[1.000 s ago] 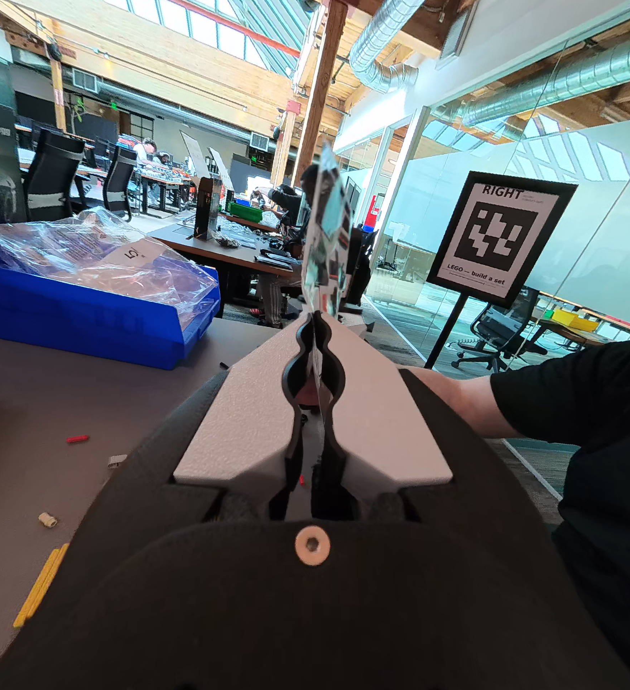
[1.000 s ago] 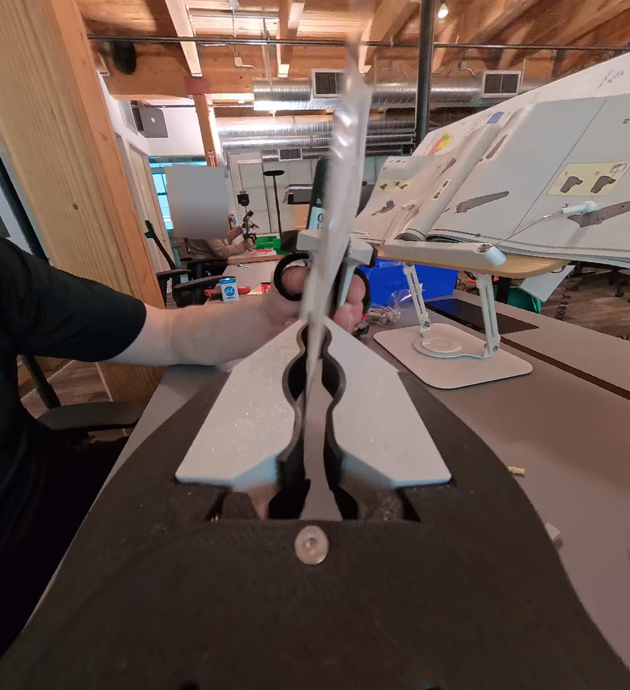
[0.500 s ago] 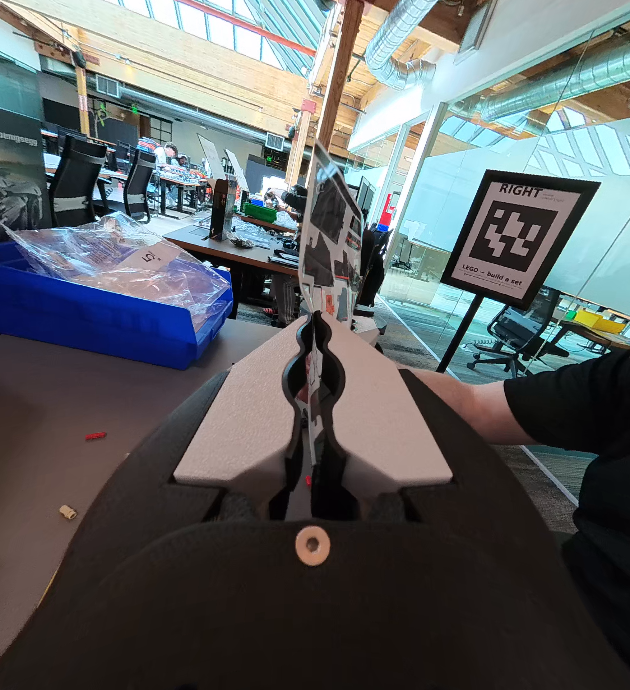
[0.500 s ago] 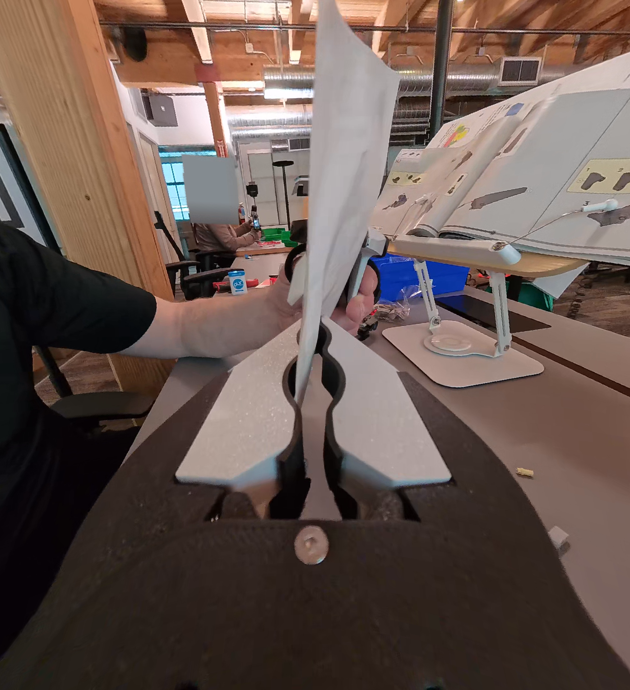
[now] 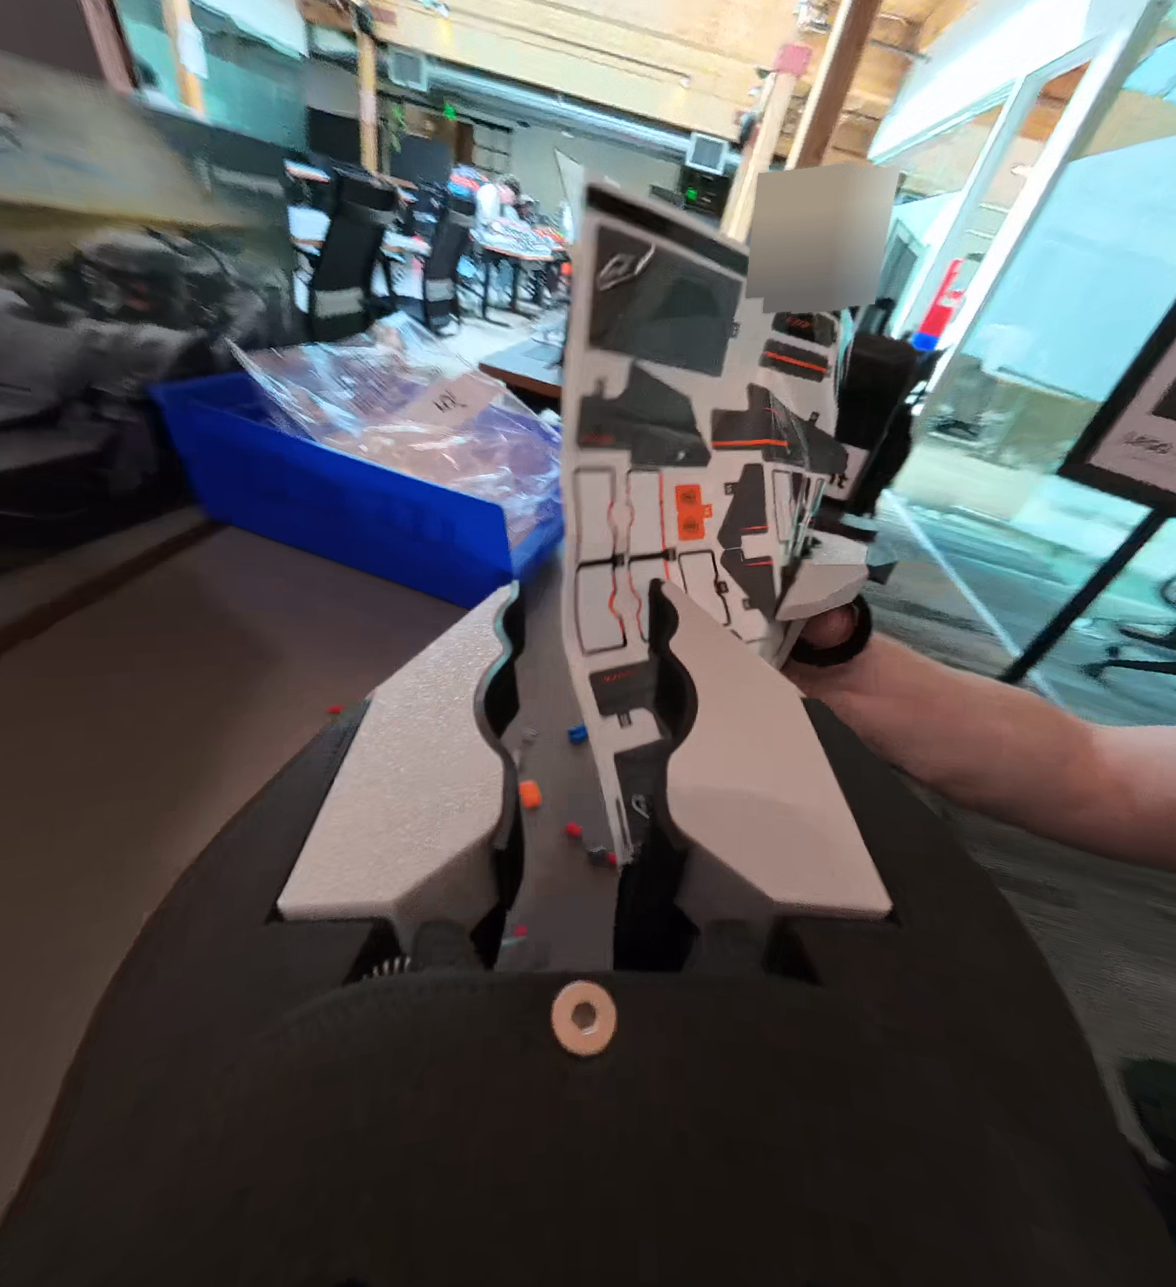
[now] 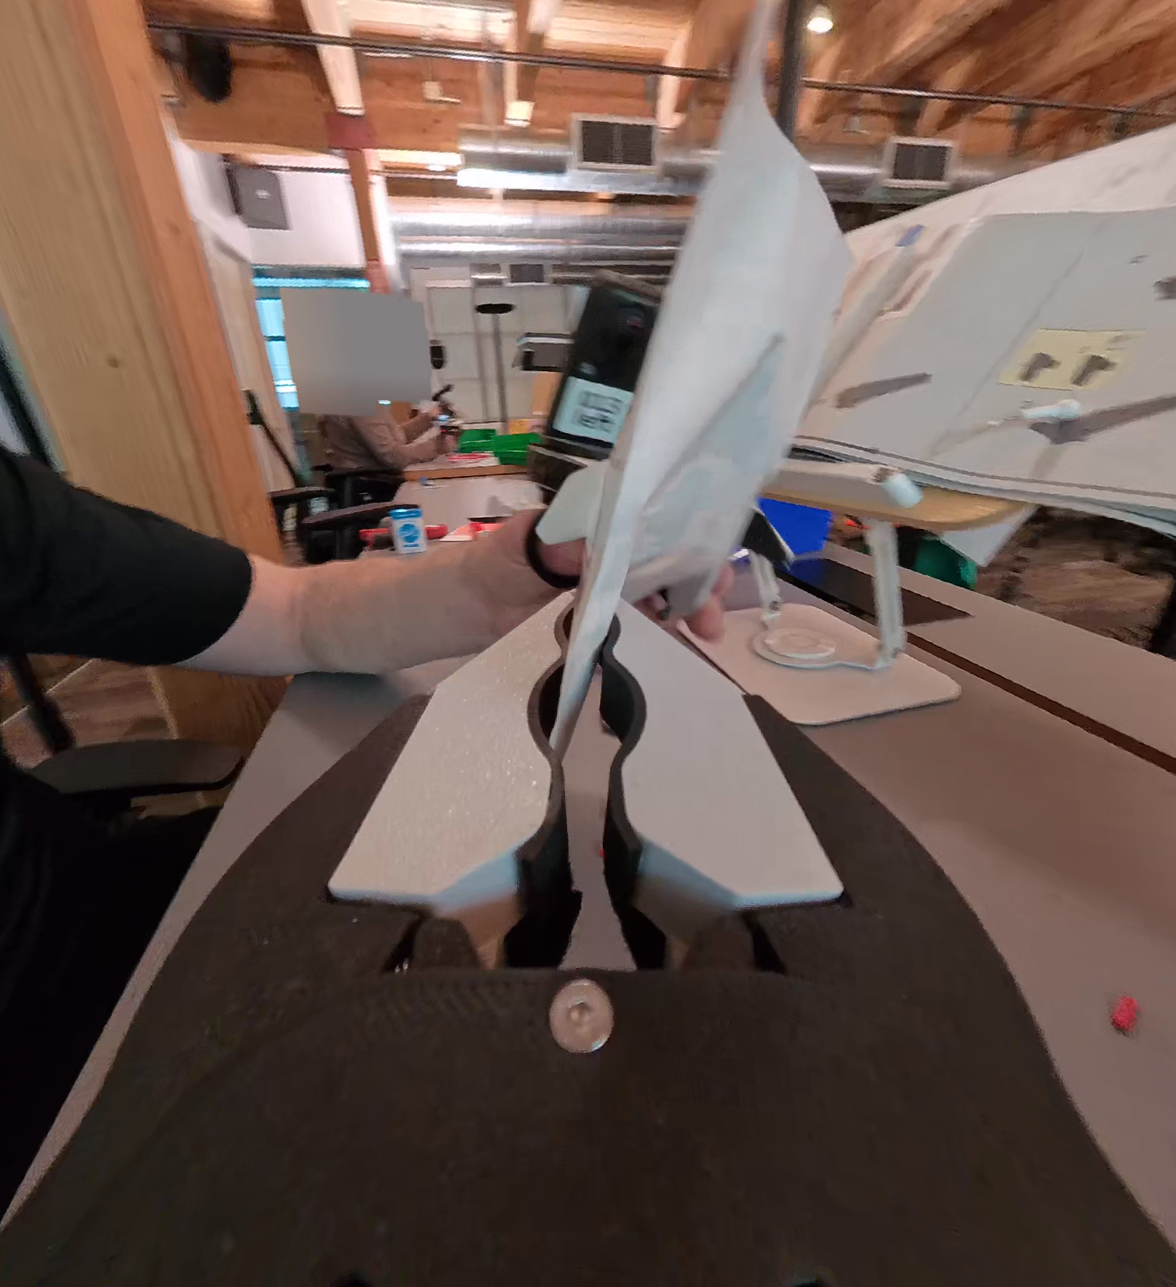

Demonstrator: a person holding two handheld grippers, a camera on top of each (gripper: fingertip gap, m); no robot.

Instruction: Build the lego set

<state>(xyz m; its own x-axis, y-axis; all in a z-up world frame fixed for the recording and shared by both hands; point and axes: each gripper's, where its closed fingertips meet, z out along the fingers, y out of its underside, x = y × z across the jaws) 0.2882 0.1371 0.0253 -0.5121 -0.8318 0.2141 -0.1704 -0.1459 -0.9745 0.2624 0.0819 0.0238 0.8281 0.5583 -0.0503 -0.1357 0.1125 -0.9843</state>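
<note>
A white sticker sheet (image 5: 669,432) with dark and orange decals stands upright between my two grippers above the grey table (image 5: 118,731). My left gripper (image 5: 585,606) is open; the sheet's near edge passes between its fingers and leans against the right one. My right gripper (image 6: 589,627) is shut on the sheet's blank back side (image 6: 710,390) at its lower edge. The right gripper also shows in the left wrist view (image 5: 825,578), at the sheet's far edge. The left gripper shows in the right wrist view (image 6: 571,515), partly hidden behind the sheet.
A blue bin (image 5: 334,487) with clear plastic bags (image 5: 390,411) stands at the back left. An open instruction book (image 6: 1024,390) rests on a white stand (image 6: 815,668). Small loose pieces (image 5: 529,794) lie on the table, and a red one (image 6: 1124,1022) at right. A wooden column (image 6: 104,313) stands beyond the edge. About 7 centimetres separates my left fingertips from my right. The open instruction book (image 6: 1024,390) is closer to my left gripper, around 25 centimetres from its tips; the right tips are 30 centimetres off.
My left gripper has opened and let go of the sheet. The sheet has turned so its printed face shows in the left wrist view. The right gripper still holds it.
</note>
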